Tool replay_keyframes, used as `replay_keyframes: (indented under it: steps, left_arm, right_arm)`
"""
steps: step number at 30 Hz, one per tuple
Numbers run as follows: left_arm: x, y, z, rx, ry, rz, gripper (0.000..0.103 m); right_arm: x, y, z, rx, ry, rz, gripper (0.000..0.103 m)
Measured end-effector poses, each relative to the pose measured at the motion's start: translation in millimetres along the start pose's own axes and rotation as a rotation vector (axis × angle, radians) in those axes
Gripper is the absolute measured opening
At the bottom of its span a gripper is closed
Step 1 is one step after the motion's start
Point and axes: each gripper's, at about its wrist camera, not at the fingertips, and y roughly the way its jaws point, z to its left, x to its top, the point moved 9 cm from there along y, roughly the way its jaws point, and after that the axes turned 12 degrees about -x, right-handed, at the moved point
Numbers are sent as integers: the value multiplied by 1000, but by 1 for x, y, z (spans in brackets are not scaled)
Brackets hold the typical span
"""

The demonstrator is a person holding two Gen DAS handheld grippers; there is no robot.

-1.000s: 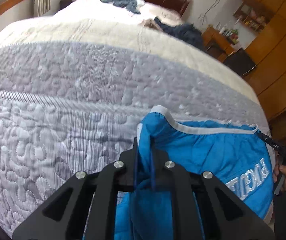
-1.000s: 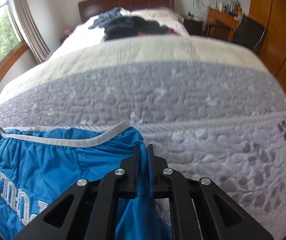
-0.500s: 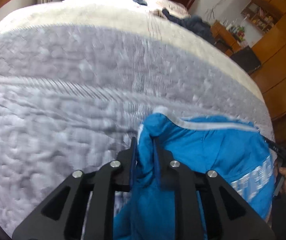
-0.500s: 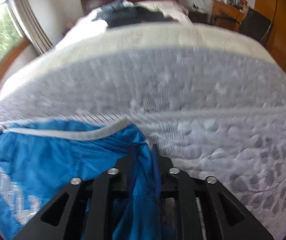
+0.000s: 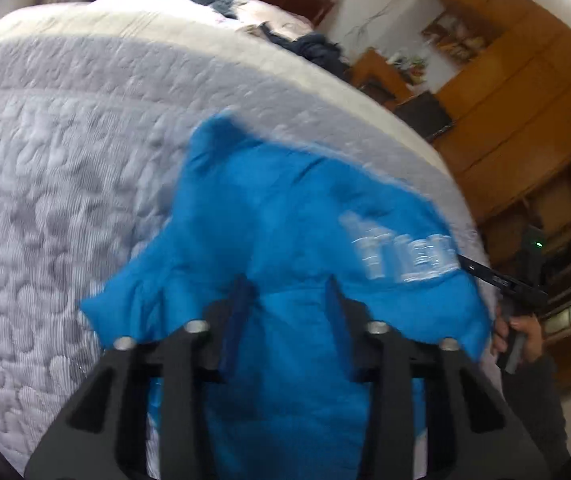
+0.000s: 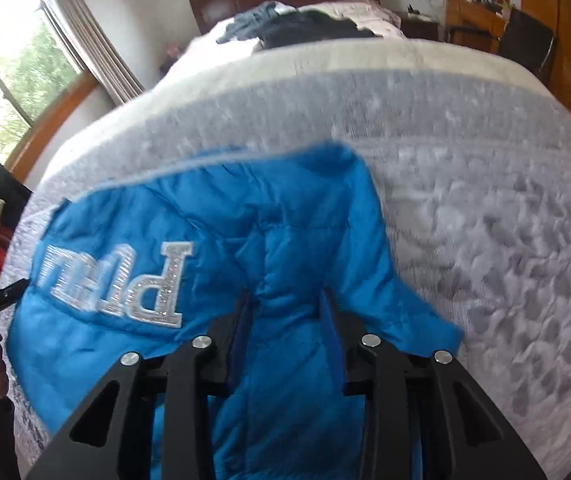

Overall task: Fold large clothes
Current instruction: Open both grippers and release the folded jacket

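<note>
A blue padded jacket is spread on the near part of the bed, over the grey quilted cover, with its silver lettering facing up. Both tongs are seen apart, with nothing clamped. The left tongs and the right tongs are each held low over the near portion of the garment, the blue cloth lying loose between the spread jaws; contact with the pads cannot be told. The jacket appears to be laid flat so that a fold can be made across it. Each tool is pointed forward and slightly downward toward the far side of the bed, side by side. In the left view, the person's right hand is seen wrapped around its handle at the right edge of the bed. Dark clothes are heaped far off near the headboard.
</note>
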Motion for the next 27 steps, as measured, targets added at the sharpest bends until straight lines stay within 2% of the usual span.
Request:
replay_keyframes:
  steps: [2, 5, 7, 9, 11, 14, 16, 18, 20, 22, 23, 25, 27]
  left_arm:
    - [0, 1, 14, 12, -32, -13, 19]
    - [2, -6, 21, 14, -63, -11, 15]
    - [4, -27, 8, 29, -36, -38, 23]
    - [-2, -47, -21, 11, 33, -56, 34]
    - [-24, -59, -54, -73, 86, -42, 40]
    - [-58, -55, -64, -91, 129, -7, 40]
    - [-70, -43, -41, -43, 98, 8, 36]
    - [-76, -35, -17, -16, 71, 18, 13]
    - [-78, -31, -11, -42, 33, 13, 12]
    - [-78, -47, -20, -33, 50, -21, 17]
    - [-80, -57, -28, -40, 69, -39, 28]
    - [-88, -76, -52, -109, 110, -57, 36]
    - [-103, -83, -69, -171, 137, -39, 45]
  right_arm:
    - [1, 7, -2, 3, 22, 19, 29]
    - [4, 14, -4, 15, 36, 46, 29]
    - [5, 3, -1, 27, 48, 32, 31]
    - [0, -24, 4, 75, 49, -17, 31]
    - [-18, -57, 18, 127, 6, -79, 31]
    - [-46, -72, 36, 158, -50, -109, 31]
    - [-61, -58, 41, 126, -67, -93, 29]
    - [-63, -37, 39, 99, -61, -69, 21]
    - [-62, -30, 38, 91, -51, -52, 17]
    - [-59, -40, 40, 103, -42, -54, 20]
    - [-60, -52, 39, 121, -39, -71, 20]
    - [-69, -79, 34, 150, -34, -115, 21]
    - [-82, -96, 22, 150, -12, -140, 22]
